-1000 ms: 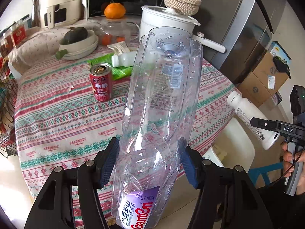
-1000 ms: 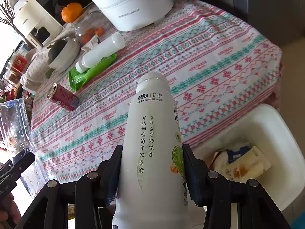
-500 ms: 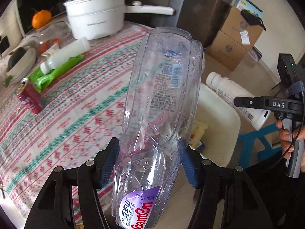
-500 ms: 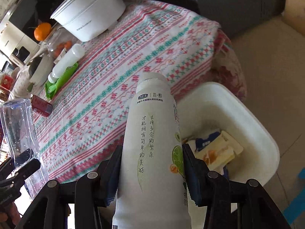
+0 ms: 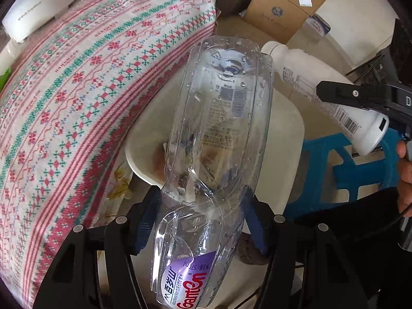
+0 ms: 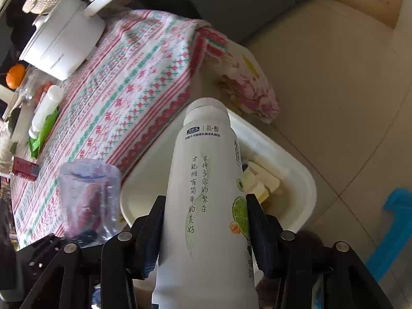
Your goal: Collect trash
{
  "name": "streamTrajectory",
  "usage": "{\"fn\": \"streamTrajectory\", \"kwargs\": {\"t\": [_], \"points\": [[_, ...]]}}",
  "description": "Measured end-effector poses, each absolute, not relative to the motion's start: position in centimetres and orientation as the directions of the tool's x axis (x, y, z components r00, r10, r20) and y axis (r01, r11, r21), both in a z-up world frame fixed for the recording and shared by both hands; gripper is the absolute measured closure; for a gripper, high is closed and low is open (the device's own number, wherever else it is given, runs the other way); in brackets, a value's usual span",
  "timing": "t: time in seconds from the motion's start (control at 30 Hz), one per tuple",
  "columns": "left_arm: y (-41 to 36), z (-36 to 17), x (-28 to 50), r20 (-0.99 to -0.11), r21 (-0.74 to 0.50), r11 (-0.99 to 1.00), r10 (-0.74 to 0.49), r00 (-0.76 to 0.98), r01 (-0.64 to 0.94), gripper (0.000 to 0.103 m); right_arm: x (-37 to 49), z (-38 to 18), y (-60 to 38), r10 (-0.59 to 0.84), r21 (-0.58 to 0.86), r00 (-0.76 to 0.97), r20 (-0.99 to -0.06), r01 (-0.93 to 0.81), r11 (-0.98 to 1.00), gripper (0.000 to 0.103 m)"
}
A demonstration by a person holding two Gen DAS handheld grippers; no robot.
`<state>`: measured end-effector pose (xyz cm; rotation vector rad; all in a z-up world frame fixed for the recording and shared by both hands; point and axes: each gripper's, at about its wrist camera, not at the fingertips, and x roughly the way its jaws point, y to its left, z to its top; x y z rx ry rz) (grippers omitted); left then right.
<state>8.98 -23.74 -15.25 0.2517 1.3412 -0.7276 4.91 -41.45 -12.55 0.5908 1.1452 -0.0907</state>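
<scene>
In the left wrist view, a crushed clear bottle (image 5: 219, 139) is clamped between the blue pads (image 5: 144, 221) of the left gripper (image 5: 203, 221), the jaws closed partway against its dented waist, its base pointing far and its purple label nearest the lens. Beneath and beyond it a white bin (image 5: 288, 134) is seen on the floor, with scraps visible through the plastic. The patterned tablecloth (image 5: 77, 97) fills the left, and cardboard boxes (image 5: 283, 5) lie at the far right. At the right, a white bottle (image 5: 322, 95) is held in the right gripper (image 5: 360, 97), above a blue stool (image 5: 360, 164). In the right wrist view, the white bottle (image 6: 208, 206) is gripped around its middle by the right gripper (image 6: 206, 221), the jaws closed on it, cap end pointing far and hanging over the near rim of the bin (image 6: 296, 175), in which pale cartons (image 6: 260, 182) are lying. The clear bottle (image 6: 88, 193) is seen at the near left, just beside the bin. On the tablecloth (image 6: 134, 82) at the far left are a white pot (image 6: 61, 43), an orange (image 6: 15, 76), a small white bottle (image 6: 46, 108) on a green wrapper (image 6: 43, 134), and a red can (image 6: 24, 168).
</scene>
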Motion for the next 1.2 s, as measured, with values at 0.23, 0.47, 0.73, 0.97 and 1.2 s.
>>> {"fn": "streamTrajectory", "kwargs": {"t": [0.23,0.47,0.73,0.97,1.2], "points": [[-26.1,-16.3,9.4,-0.943,-0.214,0.741,-0.328,0.065,0.637,0.036,4.6,-13.0,-42.2,0.224,0.392,0.415,-0.882,0.381,0.837,0.051],[-25.9,-14.9,10.3,-0.920,-0.246,0.734,-0.382,0.085,0.633,0.024,4.6,-13.1,-42.8,0.221,0.393,0.415,-0.883,0.395,0.830,0.051],[-27.0,-18.4,10.5,-0.930,-0.238,0.722,-0.362,0.061,0.649,0.103,4.8,-13.5,-42.6,0.211,0.382,0.405,-0.890,0.409,0.829,0.051],[-26.0,-16.7,10.0,-0.931,-0.222,0.726,-0.356,0.079,0.651,0.097,4.9,-13.7,-42.5,0.213,0.383,0.403,-0.890,0.408,0.829,0.051],[-20.3,-15.5,8.8,-0.947,-0.171,0.793,-0.297,0.125,0.585,0.043,5.2,-14.7,-41.6,0.220,0.350,0.348,-0.911,0.374,0.859,0.051]]}}
